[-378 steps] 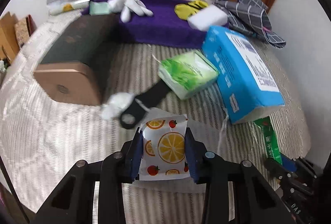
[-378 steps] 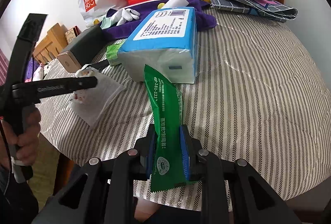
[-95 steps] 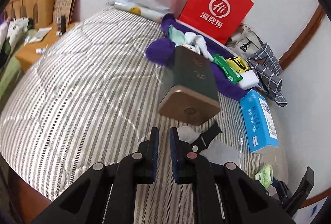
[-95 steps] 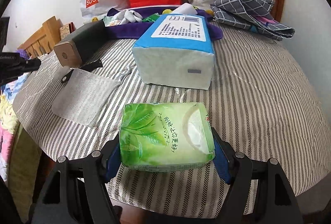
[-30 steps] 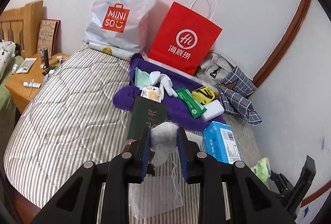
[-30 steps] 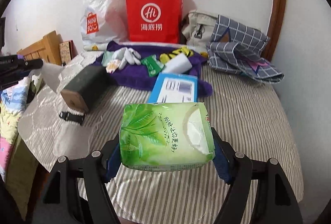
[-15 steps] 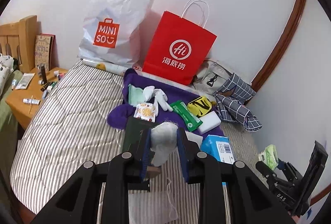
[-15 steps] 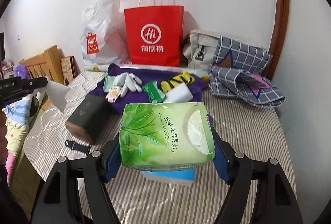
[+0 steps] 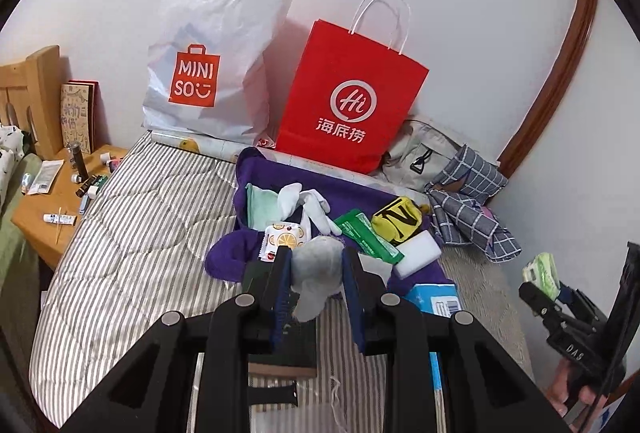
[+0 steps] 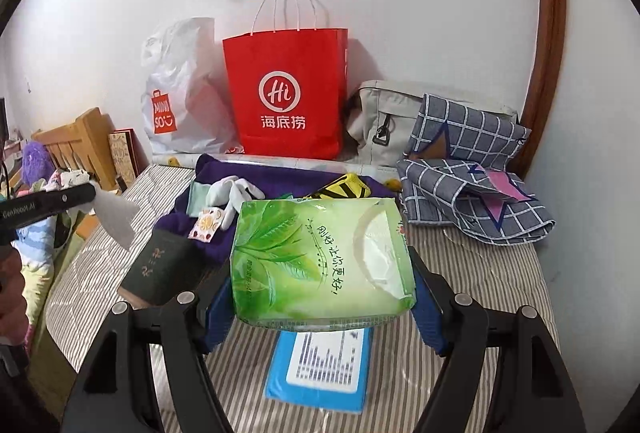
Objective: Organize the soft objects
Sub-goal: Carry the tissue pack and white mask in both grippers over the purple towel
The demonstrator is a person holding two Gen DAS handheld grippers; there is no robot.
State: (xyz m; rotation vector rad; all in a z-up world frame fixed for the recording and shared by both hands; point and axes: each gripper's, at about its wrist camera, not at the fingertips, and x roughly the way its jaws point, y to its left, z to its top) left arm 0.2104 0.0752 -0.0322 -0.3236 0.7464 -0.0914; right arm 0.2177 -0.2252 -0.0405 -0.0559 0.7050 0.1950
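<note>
1. Left gripper (image 9: 316, 281): raised above the striped bed (image 9: 132, 241), its jaws closed most of the way on a bunched pale grey cloth (image 9: 318, 273). One end of the cloth hangs below the fingers; from the right wrist view it shows as a flat white sheet at the gripper's tip.
2. Right gripper (image 10: 320, 305): jaws spread wide, clamped on both ends of a green tissue pack (image 10: 320, 261), which is held in the air above the bed. The pack has a leaf print and a torn white opening on top.
3. Blue tissue box (image 10: 320, 373): lies flat on the bed directly below the green pack, label up.
4. Purple cloth (image 9: 260, 177): spread at the far end of the bed, before the bags. On it lie white gloves (image 9: 308, 205), a pale green folded cloth (image 9: 260, 205), a fruit-print packet (image 9: 284, 237), a flat green packet (image 9: 368, 237), a yellow-and-black item (image 9: 398, 219) and a white sponge block (image 9: 418, 253).
5. Dark green box (image 10: 164, 269): lies on the bed at the near edge of the purple cloth, just beside the fruit-print packet.
6. Red paper bag (image 9: 348, 97) and white plastic bag (image 9: 208, 61): upright against the wall, side by side.
7. Grey bag (image 10: 384, 121) and checked cloth (image 10: 472, 177): in the right corner, the cloth partly over the bag.
8. Wooden side table (image 9: 52, 201): left of the bed, with small tubes and bottles on it.
</note>
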